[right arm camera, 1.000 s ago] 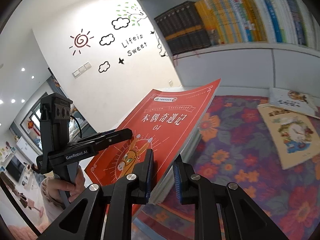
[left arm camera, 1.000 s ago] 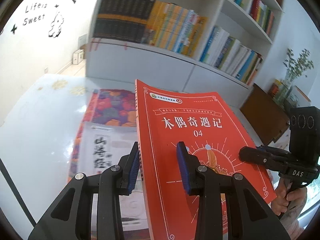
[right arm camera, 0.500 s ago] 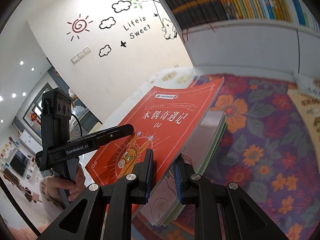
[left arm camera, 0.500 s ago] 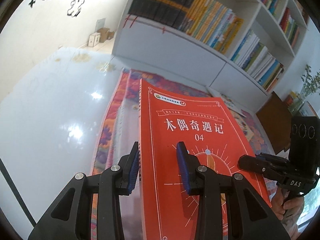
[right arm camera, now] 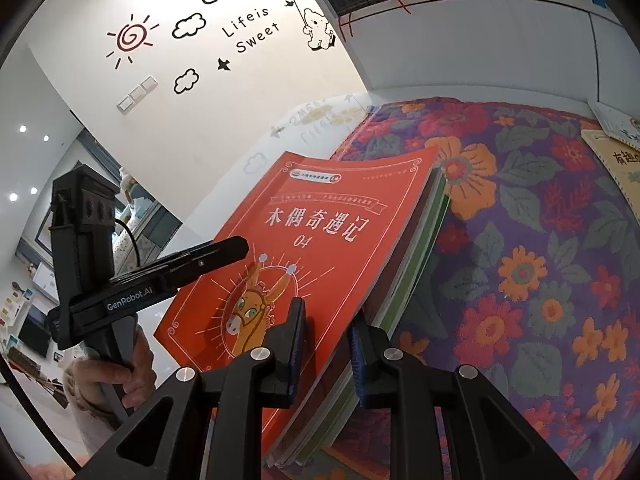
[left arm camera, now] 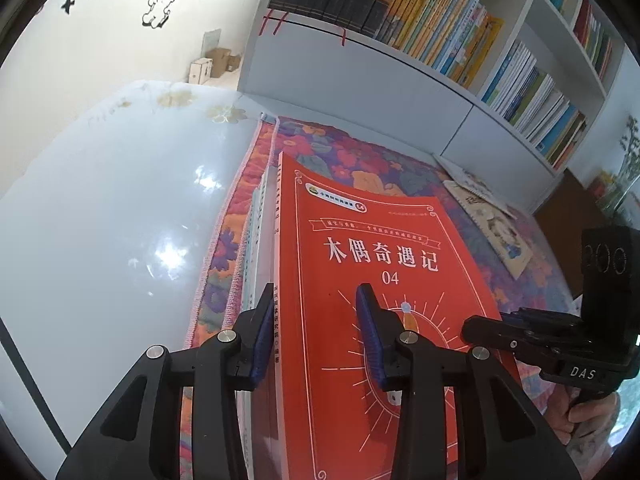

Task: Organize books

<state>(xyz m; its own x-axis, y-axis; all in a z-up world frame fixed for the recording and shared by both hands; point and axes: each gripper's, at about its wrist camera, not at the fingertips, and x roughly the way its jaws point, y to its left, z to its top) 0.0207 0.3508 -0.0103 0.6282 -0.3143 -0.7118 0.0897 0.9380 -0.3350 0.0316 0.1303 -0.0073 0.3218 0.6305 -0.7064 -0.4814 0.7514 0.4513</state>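
Observation:
A red book (left arm camera: 380, 220) with white Chinese title and "04" lies tilted on top of a stack of thin books (left arm camera: 254, 240) on the floral cloth (left arm camera: 360, 160). My left gripper (left arm camera: 316, 320) pinches its spine side, one pad at the spine, the other on the cover; its jaws are opening slightly. In the right wrist view my right gripper (right arm camera: 328, 332) is shut on the red book (right arm camera: 320, 208) at its open edge, above the green-edged stack (right arm camera: 424, 240). Each view shows the other gripper: the right one (left arm camera: 520, 332) and the left one (right arm camera: 240, 246).
Two picture books (left arm camera: 492, 224) lie flat farther right on the cloth (right arm camera: 520, 260). A white bookshelf (left arm camera: 440, 12) full of upright books stands behind. A glossy white table surface (left arm camera: 100, 220) spreads to the left. A hand (right arm camera: 112, 380) holds the left gripper's handle.
Both grippers have come down with the red book, from tilted up in the air to resting on the stack. The left jaws stand a little wider.

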